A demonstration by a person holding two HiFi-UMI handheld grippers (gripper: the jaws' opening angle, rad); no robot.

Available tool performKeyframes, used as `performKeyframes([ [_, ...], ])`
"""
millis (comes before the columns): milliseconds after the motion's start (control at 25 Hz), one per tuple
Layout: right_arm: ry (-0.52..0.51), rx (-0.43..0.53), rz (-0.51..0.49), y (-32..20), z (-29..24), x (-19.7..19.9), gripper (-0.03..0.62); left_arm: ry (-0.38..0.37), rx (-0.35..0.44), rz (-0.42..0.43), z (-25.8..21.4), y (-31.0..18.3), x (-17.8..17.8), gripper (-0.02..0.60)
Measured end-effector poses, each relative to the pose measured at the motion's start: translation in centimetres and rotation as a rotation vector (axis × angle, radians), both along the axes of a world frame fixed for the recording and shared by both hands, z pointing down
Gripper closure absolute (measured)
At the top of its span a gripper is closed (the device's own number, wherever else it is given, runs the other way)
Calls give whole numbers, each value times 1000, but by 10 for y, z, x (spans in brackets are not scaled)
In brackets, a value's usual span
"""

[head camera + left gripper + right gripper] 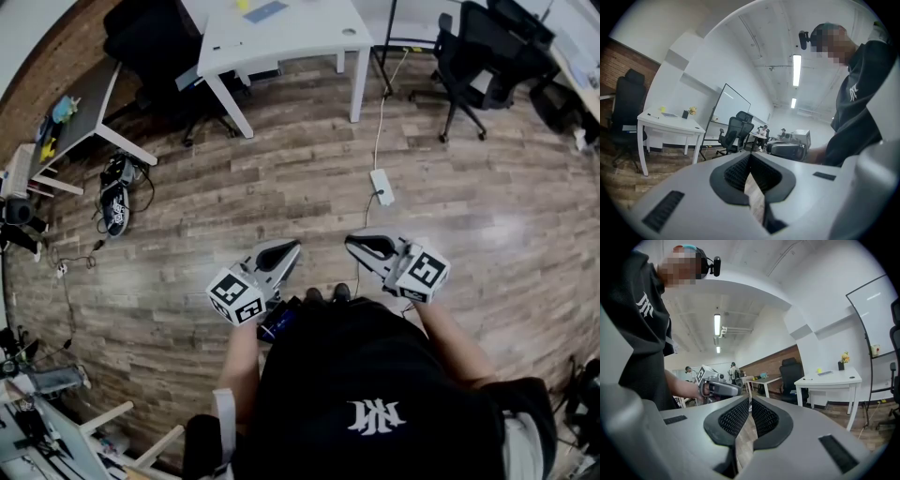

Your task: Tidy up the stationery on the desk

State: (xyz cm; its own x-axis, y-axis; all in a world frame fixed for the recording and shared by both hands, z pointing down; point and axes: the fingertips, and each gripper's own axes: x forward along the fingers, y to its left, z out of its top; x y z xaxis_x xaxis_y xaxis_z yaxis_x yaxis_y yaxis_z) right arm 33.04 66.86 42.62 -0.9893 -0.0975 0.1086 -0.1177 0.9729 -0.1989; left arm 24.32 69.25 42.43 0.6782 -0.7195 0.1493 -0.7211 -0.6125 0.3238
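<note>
I stand on a wooden floor, away from the white desk (281, 33). On it lie a grey-blue notebook (266, 11) and a small yellow thing (243, 5). The right gripper view shows the same desk (829, 379) with the notebook (825, 373), a yellow ball (819, 371) and a dark cup of flowers (841, 364). My left gripper (292, 246) and right gripper (351, 241) are held level in front of my body, tips close together. Both are shut and hold nothing. The shut jaws of each fill its own view, left gripper (749, 154) and right gripper (750, 399).
A power strip (382, 185) with its cable lies on the floor ahead of me. Black office chairs (473, 52) stand at the right and another (155, 42) left of the desk. A grey desk (80, 108) and shoes (115, 202) are at the left. A whiteboard (729, 105) stands behind the white desk.
</note>
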Motion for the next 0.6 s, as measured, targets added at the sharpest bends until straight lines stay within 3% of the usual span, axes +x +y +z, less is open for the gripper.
performKeyframes([
  [360, -9, -12, 1, -13, -5, 7, 551, -12, -5, -9, -7, -5, -1, 580],
  [600, -15, -63, 53, -35, 3, 3, 551, 0, -44, -37, -3, -9, -15, 580],
])
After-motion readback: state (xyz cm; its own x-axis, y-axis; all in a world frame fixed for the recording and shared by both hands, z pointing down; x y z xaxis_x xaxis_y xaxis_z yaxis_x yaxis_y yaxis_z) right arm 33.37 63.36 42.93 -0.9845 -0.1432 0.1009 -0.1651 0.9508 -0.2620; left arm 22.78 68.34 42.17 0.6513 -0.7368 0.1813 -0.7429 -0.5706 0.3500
